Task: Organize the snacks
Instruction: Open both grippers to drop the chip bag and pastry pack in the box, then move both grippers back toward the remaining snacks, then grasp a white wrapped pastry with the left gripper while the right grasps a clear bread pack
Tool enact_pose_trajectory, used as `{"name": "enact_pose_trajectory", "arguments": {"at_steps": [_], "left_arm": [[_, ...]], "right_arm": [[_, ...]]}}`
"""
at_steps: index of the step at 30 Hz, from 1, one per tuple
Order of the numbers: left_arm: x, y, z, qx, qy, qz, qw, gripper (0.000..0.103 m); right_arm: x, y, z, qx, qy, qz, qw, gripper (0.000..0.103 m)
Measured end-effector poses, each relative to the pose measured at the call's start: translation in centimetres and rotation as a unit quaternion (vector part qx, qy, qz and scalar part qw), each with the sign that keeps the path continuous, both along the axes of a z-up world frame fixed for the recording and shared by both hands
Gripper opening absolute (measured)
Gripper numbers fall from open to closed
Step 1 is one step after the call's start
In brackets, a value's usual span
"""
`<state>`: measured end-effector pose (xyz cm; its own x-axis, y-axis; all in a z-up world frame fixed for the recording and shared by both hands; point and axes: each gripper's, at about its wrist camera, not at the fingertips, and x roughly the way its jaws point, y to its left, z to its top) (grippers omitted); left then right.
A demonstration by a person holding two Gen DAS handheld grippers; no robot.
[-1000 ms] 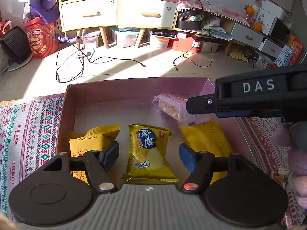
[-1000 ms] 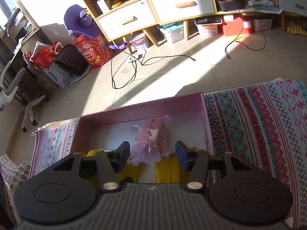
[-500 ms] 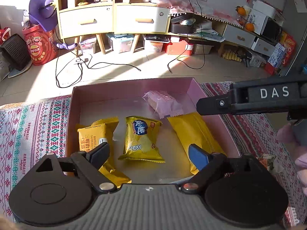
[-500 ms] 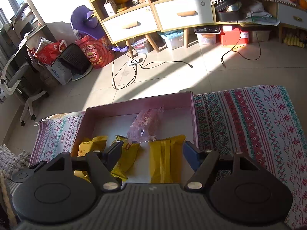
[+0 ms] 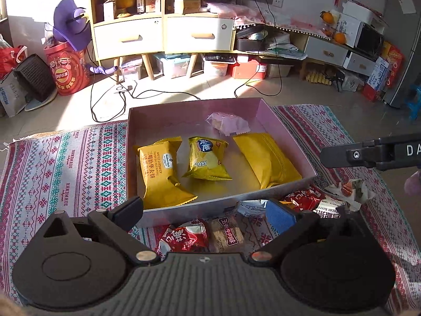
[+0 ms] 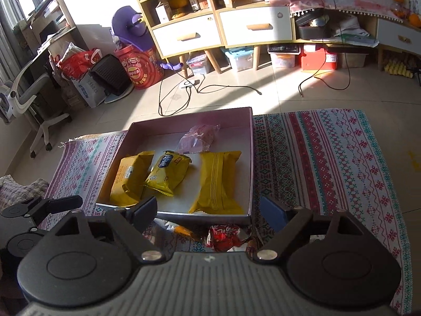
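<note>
Four snacks lie in the box [image 5: 289, 142]; several packets [image 5: 184, 237] wait on the mat [image 5: 71, 163]. The left gripper [image 5: 205, 210] and right gripper [image 6: 208, 210] are opening, both empty.

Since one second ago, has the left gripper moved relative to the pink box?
Yes. The left gripper has pulled back toward the camera side: earlier its fingers framed the ARD packet inside the pink box; now they sit outside its near wall, jaws opening, nothing between them.

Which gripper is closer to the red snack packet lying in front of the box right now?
Left. The left gripper hangs right over the red snack packet, jaws opening and empty. The right gripper, also opening and empty, sits further right, with another red packet under it.
</note>
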<state>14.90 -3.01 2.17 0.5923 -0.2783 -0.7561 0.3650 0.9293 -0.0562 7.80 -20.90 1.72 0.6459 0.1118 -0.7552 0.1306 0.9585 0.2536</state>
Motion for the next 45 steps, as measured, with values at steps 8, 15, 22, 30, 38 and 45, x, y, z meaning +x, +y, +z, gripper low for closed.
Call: {"name": "enact_pose_trajectory", "arguments": {"at_steps": [8, 15, 22, 30, 38, 45], "left_arm": [[-2.4, 1.4, -0.4, 0.003, 0.002, 0.004, 1.0000, 0.103], [-4.4, 2.6, -2.2, -0.003, 0.007, 0.004, 1.0000, 0.103], [-6.5, 3.5, -4.5, 0.000, 0.003, -0.010, 0.9999, 0.103], [-7.1, 3.4, -5.8, -0.016, -0.016, -0.032, 0.9992, 0.102], [-6.6, 2.3, -6.3, -0.034, -0.013, -0.057, 0.9977, 0.082], [-6.5, 1.8, -6.5, -0.024, 0.002, -0.064, 0.9977, 0.053]], "right_arm": [[-3.1, 0.5, -0.8, -0.016, 0.004, 0.017, 1.000, 0.087], [-5.3, 1.1, -2.1, -0.040, 0.002, 0.040, 0.998, 0.090], [-6.9, 1.6, -4.4, -0.060, 0.014, 0.083, 0.995, 0.090], [-7.2, 2.4, -6.4, -0.106, 0.016, 0.156, 0.982, 0.090], [-6.6, 2.5, -7.4, -0.113, 0.016, 0.195, 0.974, 0.087], [-7.1, 3.2, -7.6, -0.113, 0.045, 0.216, 0.969, 0.076]]}}
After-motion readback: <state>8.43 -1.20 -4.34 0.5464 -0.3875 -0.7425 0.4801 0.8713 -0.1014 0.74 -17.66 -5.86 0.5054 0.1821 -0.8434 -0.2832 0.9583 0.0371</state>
